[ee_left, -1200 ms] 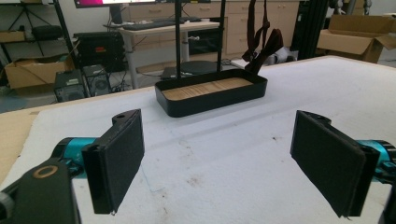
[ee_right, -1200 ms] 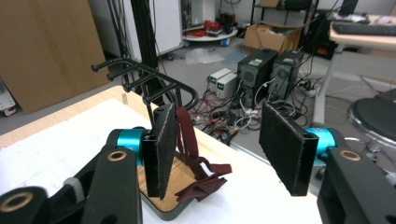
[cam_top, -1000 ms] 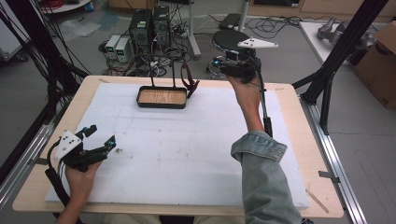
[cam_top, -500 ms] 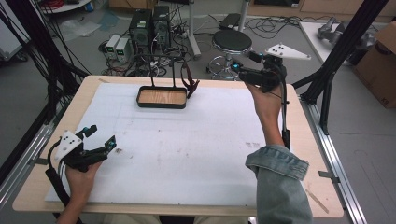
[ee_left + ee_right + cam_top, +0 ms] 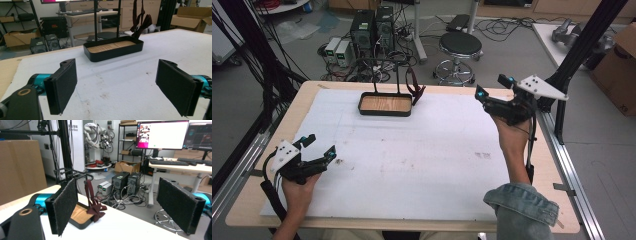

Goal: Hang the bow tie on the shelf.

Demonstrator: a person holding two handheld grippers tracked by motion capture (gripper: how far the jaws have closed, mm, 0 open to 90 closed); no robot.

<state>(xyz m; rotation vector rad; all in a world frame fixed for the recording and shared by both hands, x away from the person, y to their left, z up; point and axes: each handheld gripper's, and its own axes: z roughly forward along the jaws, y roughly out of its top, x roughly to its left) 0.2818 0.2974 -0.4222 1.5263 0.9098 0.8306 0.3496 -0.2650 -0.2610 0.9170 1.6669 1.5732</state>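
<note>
A black tray [image 5: 384, 113] with a wooden bottom stands at the far middle of the white mat [image 5: 422, 155]. A thin black stand rises behind it, and a dark red cloth [image 5: 415, 89] hangs at its right end. My left gripper [image 5: 320, 146] rests open and empty at the near left of the table; from its own view the tray [image 5: 113, 53] and cloth [image 5: 141, 21] lie ahead, beyond the gripper [image 5: 116, 87]. My right gripper [image 5: 493, 87] is raised over the far right of the table, open and empty. The right gripper view shows the gripper [image 5: 117, 207] facing the cloth [image 5: 94, 205] and tray [image 5: 80, 220].
Black frame posts [image 5: 579, 47] stand at the table's corners. Behind the table are a stool [image 5: 460, 46], computer towers [image 5: 372, 30] and cables on the floor. A cardboard box [image 5: 619, 65] sits at the far right. Metal rails run along both table sides.
My right gripper has swung away from the tray's right end toward the table's right side and nearer to me. The left gripper has stayed put.
</note>
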